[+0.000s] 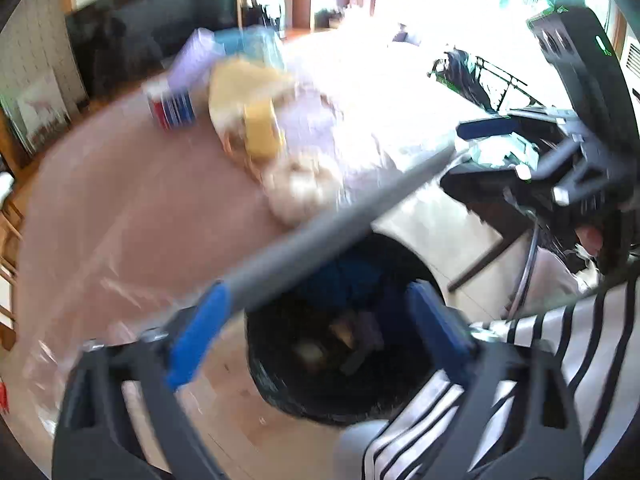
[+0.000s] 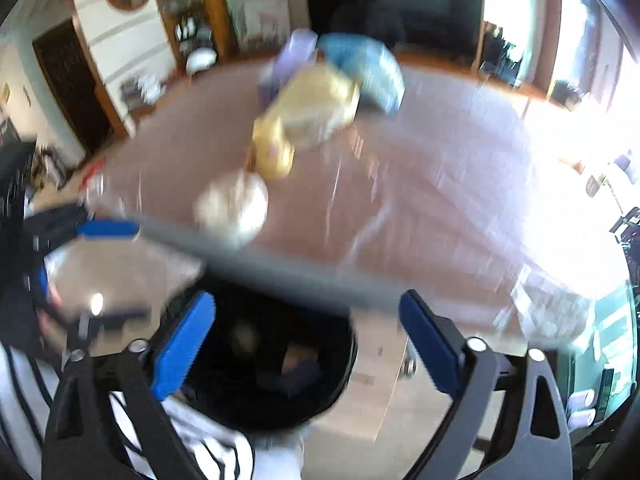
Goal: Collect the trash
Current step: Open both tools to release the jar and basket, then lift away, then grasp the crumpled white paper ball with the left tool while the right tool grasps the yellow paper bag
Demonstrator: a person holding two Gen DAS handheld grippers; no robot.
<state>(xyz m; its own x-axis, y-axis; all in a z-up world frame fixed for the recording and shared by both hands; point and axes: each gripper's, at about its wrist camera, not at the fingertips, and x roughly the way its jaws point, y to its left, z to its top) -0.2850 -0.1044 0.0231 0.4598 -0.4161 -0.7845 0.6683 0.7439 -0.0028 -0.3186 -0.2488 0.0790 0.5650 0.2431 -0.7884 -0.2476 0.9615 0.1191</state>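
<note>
A round bin lined with a black bag (image 1: 280, 380) (image 2: 224, 392) stands on the floor by the table, with scraps inside. My left gripper (image 1: 316, 332) hangs over it, blue pads wide apart and nothing between them. My right gripper (image 2: 308, 346) is also above the bin, open and empty. A long grey bar (image 1: 320, 240) (image 2: 280, 268) crosses both views above the bin, from my left gripper's left pad (image 1: 196, 340) toward my right gripper (image 1: 500, 148). Blur hides whether it touches either. The left gripper's blue pad (image 2: 108, 228) shows at the bar's far end.
The table (image 1: 120, 220) (image 2: 440, 200) has a pinkish cloth under clear plastic. On it lie a yellow packet (image 1: 256, 120) (image 2: 312, 112), a pale round bundle (image 1: 300, 192) (image 2: 232, 208), purple and blue packs (image 2: 360, 68) and a striped box (image 1: 172, 108). A striped garment (image 1: 540, 360) is close on the right.
</note>
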